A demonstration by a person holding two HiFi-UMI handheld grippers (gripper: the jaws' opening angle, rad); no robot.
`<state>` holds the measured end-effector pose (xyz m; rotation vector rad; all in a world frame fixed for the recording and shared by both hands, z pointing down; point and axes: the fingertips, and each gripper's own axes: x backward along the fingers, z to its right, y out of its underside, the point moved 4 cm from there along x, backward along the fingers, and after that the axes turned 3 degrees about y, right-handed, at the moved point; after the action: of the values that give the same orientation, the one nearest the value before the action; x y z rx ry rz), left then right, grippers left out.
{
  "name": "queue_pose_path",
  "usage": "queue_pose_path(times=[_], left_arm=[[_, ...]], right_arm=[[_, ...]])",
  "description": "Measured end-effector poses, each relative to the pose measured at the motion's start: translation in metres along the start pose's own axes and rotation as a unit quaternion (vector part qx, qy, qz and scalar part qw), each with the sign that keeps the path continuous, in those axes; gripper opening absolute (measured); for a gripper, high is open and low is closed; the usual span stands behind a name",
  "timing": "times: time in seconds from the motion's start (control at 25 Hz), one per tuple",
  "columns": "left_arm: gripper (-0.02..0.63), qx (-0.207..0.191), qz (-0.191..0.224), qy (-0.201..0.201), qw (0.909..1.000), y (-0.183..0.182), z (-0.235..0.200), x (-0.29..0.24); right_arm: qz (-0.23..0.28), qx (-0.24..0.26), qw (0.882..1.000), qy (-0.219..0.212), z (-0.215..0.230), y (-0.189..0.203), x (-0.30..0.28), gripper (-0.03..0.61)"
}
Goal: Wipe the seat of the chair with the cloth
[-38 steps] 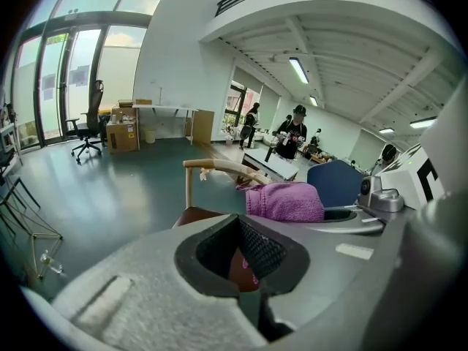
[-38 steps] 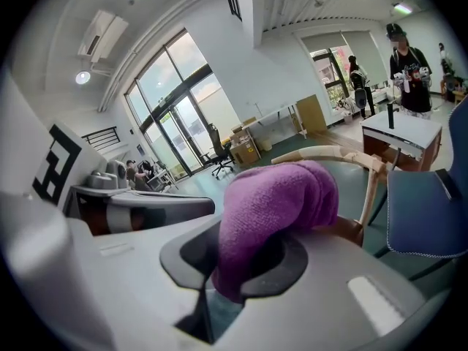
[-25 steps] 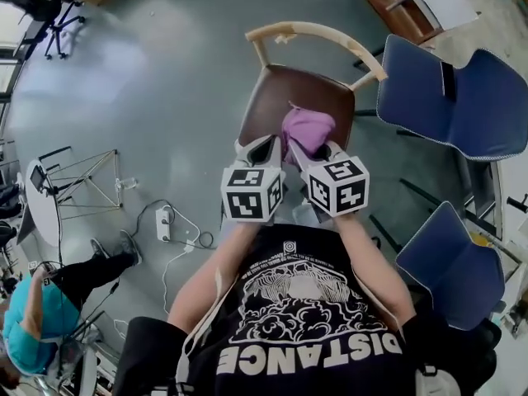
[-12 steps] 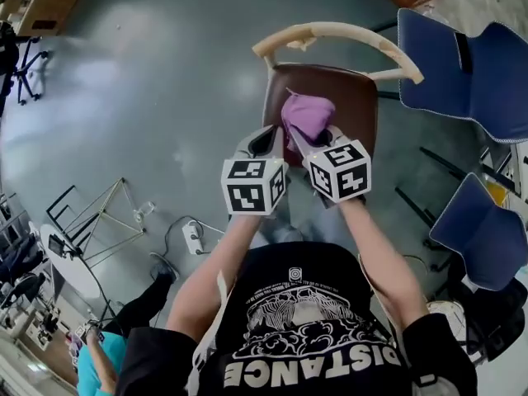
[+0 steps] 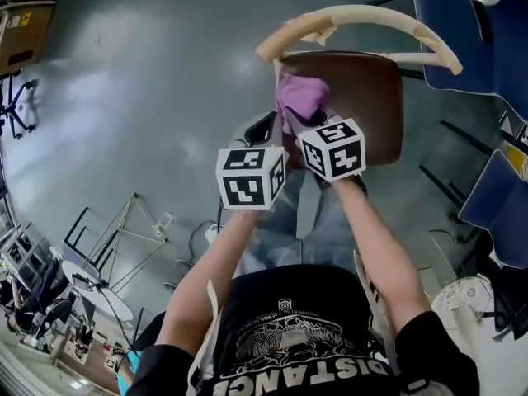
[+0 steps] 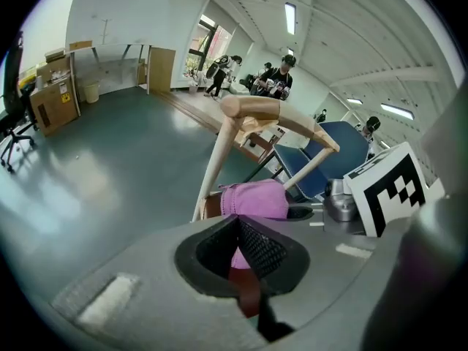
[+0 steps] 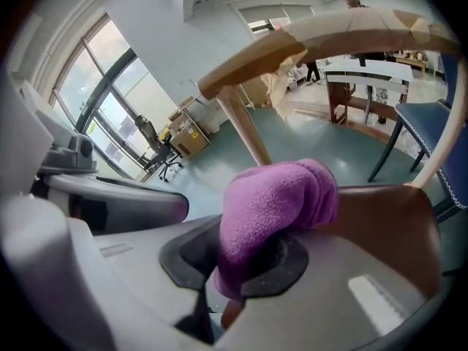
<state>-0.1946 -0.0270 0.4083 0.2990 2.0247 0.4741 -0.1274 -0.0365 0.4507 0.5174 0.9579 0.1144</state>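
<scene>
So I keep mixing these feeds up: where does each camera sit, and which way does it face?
Head view: on the person's head, facing steeply down at the chair seat; forearms, left gripper and right gripper show.
Left gripper view: rides the left gripper, facing the backrest past its closed jaws.
Right gripper view: rides the right gripper, facing the backrest; jaws clamp the cloth.
All three share cloth and backrest.
</scene>
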Motion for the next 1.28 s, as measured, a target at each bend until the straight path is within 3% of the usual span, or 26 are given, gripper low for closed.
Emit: queue_pose_path(times=[0.12,0.24,0.64,0.92,1.28], left_arm=[[-0.002,-0.019,-0.027,0.005,0.9994,0.013,-0.010,-0.011],[-0.002,-0.012,-0.047,-0.002,0.9988,0.025,-0.021,-0.019],[-0.002,-0.018,-0.063,-0.002,0.9979,0.026,-0.031,-0.060],[-0.002,-0.024,-0.073,-0.006,0.9971,0.030,-0.031,-0.070],[-0.002,-0.032,-0.084,0.000,0.9960,0.039,-0.008,-0.082]], right_arm=[[-0.003,-0.009,1.000,0.004,0.010,0.007,-0.025,0.063],[0.000,-0.028,1.000,0.001,0.017,0.013,-0.048,0.063],[0.027,-0.080,0.996,-0.001,0.052,0.018,-0.092,0.062],[0.068,-0.143,0.987,0.005,0.083,0.005,-0.090,0.063],[0.097,-0.184,0.978,0.022,0.128,0.001,-0.066,0.063]])
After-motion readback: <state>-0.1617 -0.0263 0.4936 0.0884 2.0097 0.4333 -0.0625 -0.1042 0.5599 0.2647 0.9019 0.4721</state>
